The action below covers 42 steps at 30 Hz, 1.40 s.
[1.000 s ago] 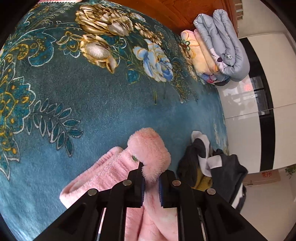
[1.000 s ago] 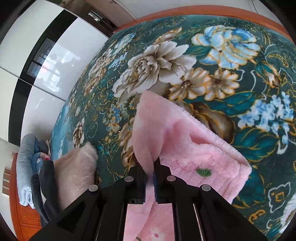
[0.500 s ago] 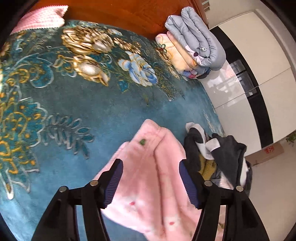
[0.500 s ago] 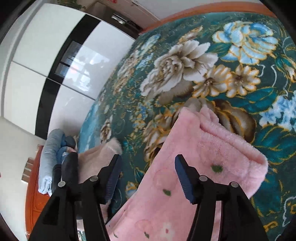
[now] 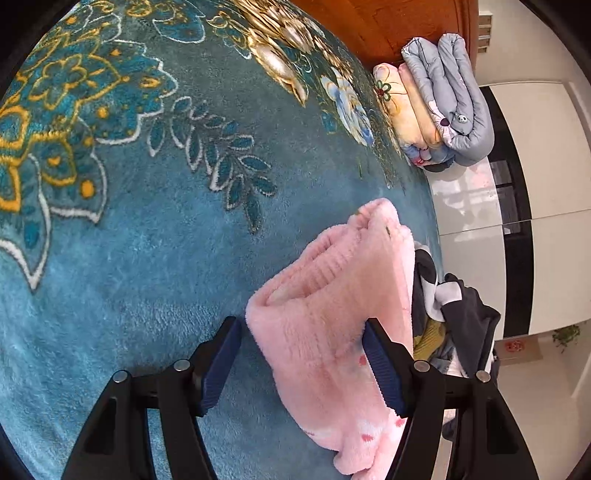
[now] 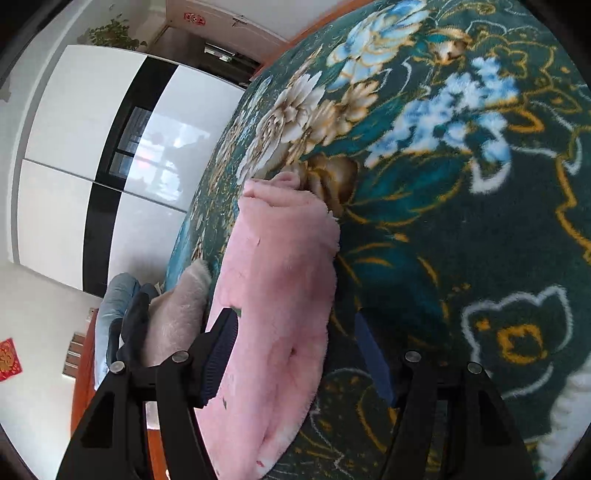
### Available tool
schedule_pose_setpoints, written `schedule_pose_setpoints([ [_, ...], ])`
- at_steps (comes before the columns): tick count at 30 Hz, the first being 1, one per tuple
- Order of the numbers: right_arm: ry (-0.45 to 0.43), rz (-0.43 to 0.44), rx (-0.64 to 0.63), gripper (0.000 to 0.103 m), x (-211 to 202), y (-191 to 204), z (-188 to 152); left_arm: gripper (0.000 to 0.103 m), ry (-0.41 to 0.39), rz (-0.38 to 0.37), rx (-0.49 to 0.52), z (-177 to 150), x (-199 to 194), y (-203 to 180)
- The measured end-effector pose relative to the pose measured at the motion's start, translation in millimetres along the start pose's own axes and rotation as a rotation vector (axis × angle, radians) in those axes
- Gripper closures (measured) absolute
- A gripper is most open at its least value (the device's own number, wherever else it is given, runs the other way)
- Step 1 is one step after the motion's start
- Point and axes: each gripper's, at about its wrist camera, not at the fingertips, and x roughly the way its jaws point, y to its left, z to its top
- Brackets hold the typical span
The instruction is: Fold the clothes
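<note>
A fluffy pink garment [image 5: 340,325] lies folded on the teal floral blanket [image 5: 147,221]. My left gripper [image 5: 303,362] is open, its fingers standing on either side of the garment's near end, gripping nothing. In the right wrist view the same pink garment [image 6: 280,295] stretches away from me. My right gripper [image 6: 295,350] is open over its near part, with the left finger [image 6: 221,354] on the pink fabric and the right finger above the blanket [image 6: 480,221].
A pile of dark, white and yellow clothes [image 5: 454,325] lies right of the pink garment. Folded quilts [image 5: 443,99] are stacked at the far end by the wooden headboard [image 5: 388,29]. A beige fluffy garment [image 6: 177,317] lies left of the pink one. White wardrobe doors [image 6: 92,155] stand beyond the bed.
Both grippers were shut on the pink garment a second ago; both opened and let it go. It now lies folded on the blanket, and both grippers have shifted along it.
</note>
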Motion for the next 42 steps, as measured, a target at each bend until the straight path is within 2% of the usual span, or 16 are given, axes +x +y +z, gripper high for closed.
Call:
schedule_pose_setpoints([
  [3, -0.027, -0.011, 0.012, 0.036, 14.1, 3.3, 6.1, 0.035, -0.032, 0.024, 0.011, -0.9, 1.2, -3.9],
  [5, -0.020, -0.034, 0.010, 0.036, 21.0, 9.0, 8.1, 0.052, -0.043, 0.050, 0.010, -0.4, 2.3, -7.2],
  [6, -0.017, -0.046, 0.010, 0.041, 24.4, 11.9, 9.1, 0.054, -0.048, 0.062, 0.009, -0.2, 2.9, -8.7],
  [7, -0.013, -0.057, 0.009, 0.048, 27.8, 14.7, 10.0, 0.056, -0.046, 0.067, 0.000, 0.8, 4.2, -8.4],
  [9, -0.006, -0.081, 0.008, 0.076, 34.7, 20.4, 12.0, 0.070, -0.056, 0.067, 0.005, 6.4, 1.1, -14.6],
  [12, 0.004, -0.121, -0.013, 0.089, 41.2, 32.2, 13.1, 0.078, -0.070, 0.068, 0.015, 14.9, -3.7, -24.1],
  [14, 0.003, -0.122, -0.054, 0.089, 29.5, 36.7, 5.4, 0.079, -0.108, 0.054, 0.106, 25.2, -22.4, -47.4],
  [17, 0.000, -0.108, -0.111, 0.091, 6.9, 39.0, -8.7, 0.080, -0.136, -0.090, 0.184, 41.1, -63.3, -71.7],
  [19, -0.003, -0.098, -0.148, 0.091, -8.1, 40.6, -18.2, 0.080, -0.175, -0.131, 0.251, 43.4, -90.2, -73.8],
  [21, -0.005, -0.089, -0.186, 0.091, -23.1, 42.1, -27.7, 0.079, -0.199, -0.050, 0.307, 49.9, -98.9, -59.7],
  [25, -0.009, -0.070, -0.261, 0.091, -53.2, 45.2, -46.6, 0.079, -0.088, 0.077, 0.171, 62.4, -83.5, 22.1],
  [27, -0.001, -0.080, -0.259, 0.091, -55.6, 40.4, -51.4, 0.079, -0.060, 0.097, 0.133, 56.0, -77.7, 48.1],
  [31, 0.020, -0.112, -0.237, 0.091, -54.1, 27.7, -58.5, 0.079, -0.072, 0.043, 0.118, 45.9, -86.0, 60.9],
  [36, 0.047, -0.152, -0.208, 0.090, -52.3, 11.9, -67.4, 0.077, -0.051, 0.069, 0.117, 42.7, -82.2, 65.7],
  [40, 0.068, -0.127, -0.129, 0.088, -52.7, -4.2, -65.9, 0.070, -0.043, 0.063, 0.134, 41.6, -89.2, 66.2],
  [42, 0.061, -0.119, -0.119, 0.081, -59.9, -6.1, -62.9, 0.066, -0.042, 0.056, 0.142, 42.2, -96.8, 63.4],
])
